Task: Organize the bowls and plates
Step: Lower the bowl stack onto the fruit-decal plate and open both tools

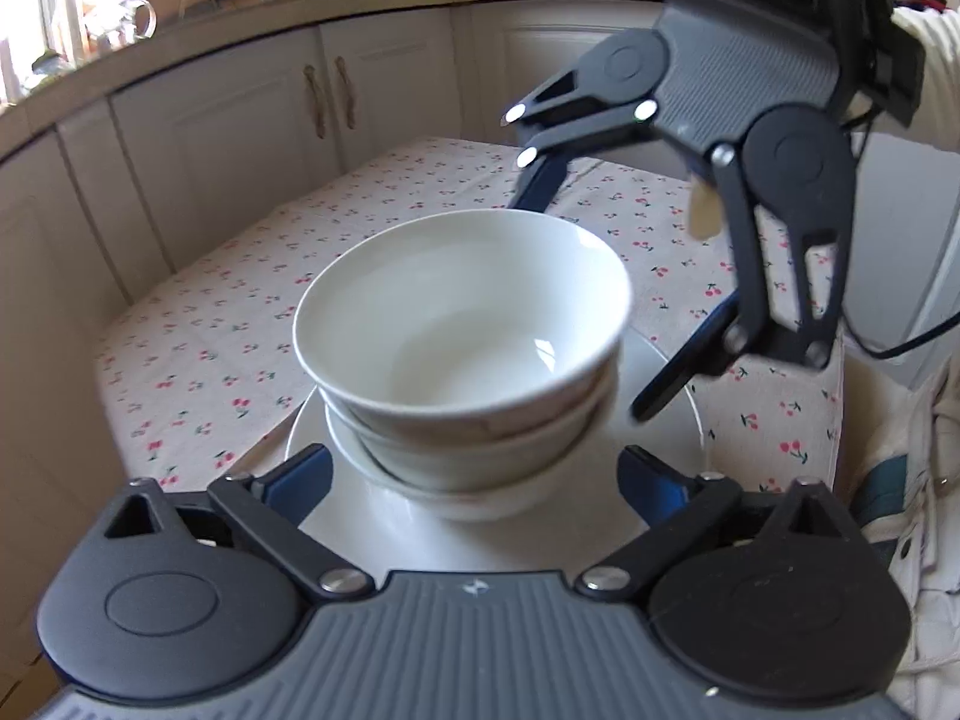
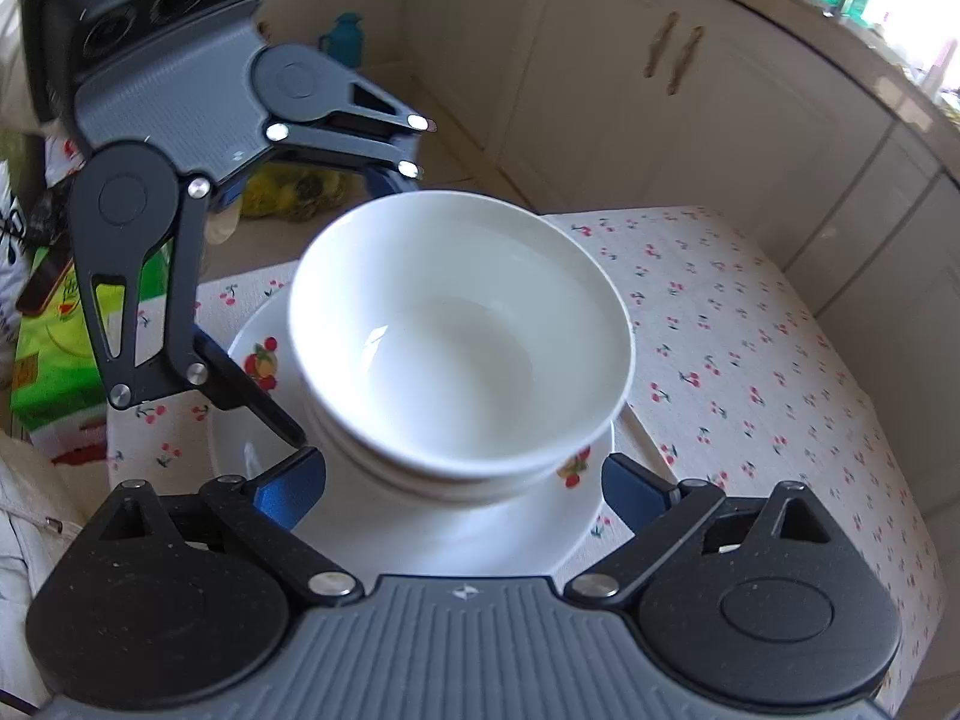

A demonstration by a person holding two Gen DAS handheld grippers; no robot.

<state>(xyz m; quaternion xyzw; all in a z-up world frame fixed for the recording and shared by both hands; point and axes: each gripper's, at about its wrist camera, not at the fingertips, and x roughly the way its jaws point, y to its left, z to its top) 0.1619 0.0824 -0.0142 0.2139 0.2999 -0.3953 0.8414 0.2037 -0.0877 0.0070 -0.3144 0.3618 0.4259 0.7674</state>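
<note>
The stack of white bowls (image 1: 465,360) sits on the plate (image 2: 480,531) on the cherry-print tablecloth (image 2: 750,360). Left gripper (image 1: 477,480) and right gripper (image 2: 465,483) flank it with jaws spread wide, gripping nothing. Withdraw both straight back, clear of the rims, so the stack stays centred.

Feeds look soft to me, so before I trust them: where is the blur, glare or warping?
Left wrist view: window blown out at top left, cabinet lines bowed by the fisheye, top bowl rim slightly smeared. Right wrist view: bright window glare at top right, top bowl rim soft, left gripper slightly motion-blurred; cherry tablecloth stays readable.
</note>
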